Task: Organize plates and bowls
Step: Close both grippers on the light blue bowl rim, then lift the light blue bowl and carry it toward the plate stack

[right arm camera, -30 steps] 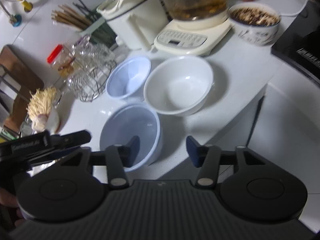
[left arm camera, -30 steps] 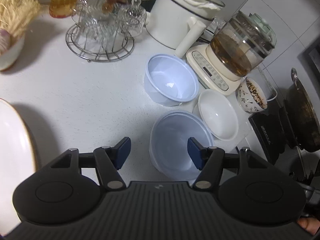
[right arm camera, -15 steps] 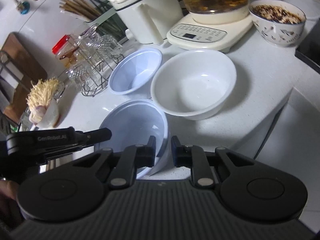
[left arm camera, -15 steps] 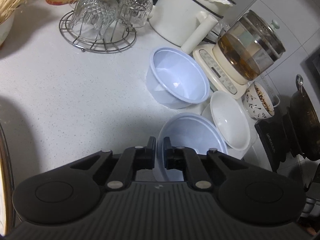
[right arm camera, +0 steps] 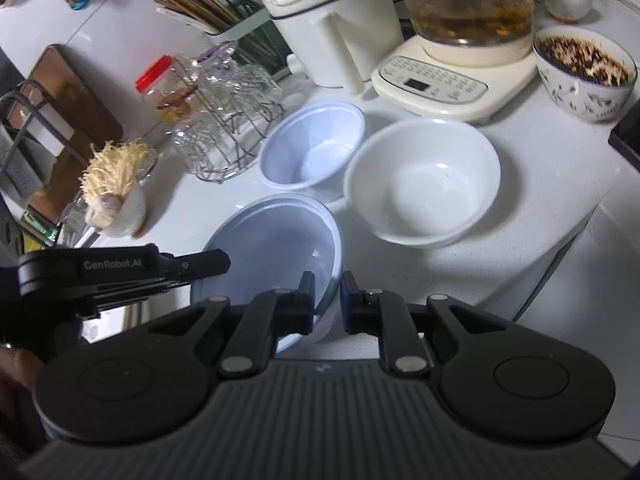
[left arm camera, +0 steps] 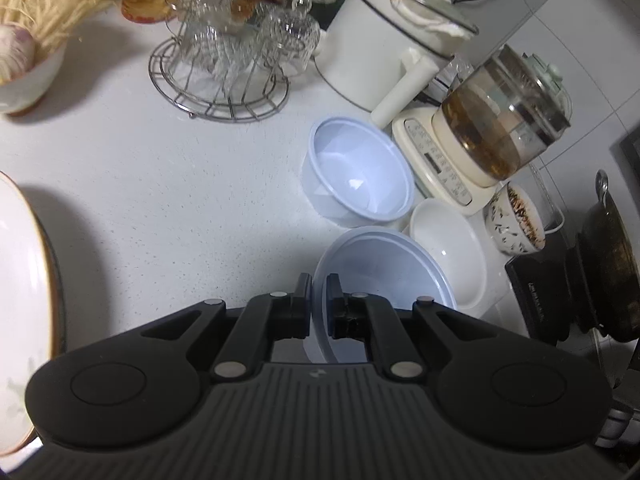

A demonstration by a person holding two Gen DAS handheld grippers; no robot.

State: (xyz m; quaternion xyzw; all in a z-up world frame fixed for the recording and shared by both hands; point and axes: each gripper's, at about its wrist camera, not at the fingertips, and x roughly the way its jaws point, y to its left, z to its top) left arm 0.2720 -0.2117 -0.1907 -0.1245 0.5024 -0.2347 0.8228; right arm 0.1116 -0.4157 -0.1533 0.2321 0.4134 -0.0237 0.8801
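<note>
Step, lift big bowl (left arm camera: 384, 268): I hold both claws, left (left arm camera: 318, 294) and right (right arm camera: 327, 294), clamped on opposite rims, raising level, clear of white bowl (right arm camera: 422, 180) ahead.

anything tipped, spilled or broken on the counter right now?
Nothing spilled or broken. One oddity: both grippers pinch the same pale blue bowl, the left gripper on its left rim, the right gripper on its right rim. The small blue bowl and white bowl sit upright.
</note>
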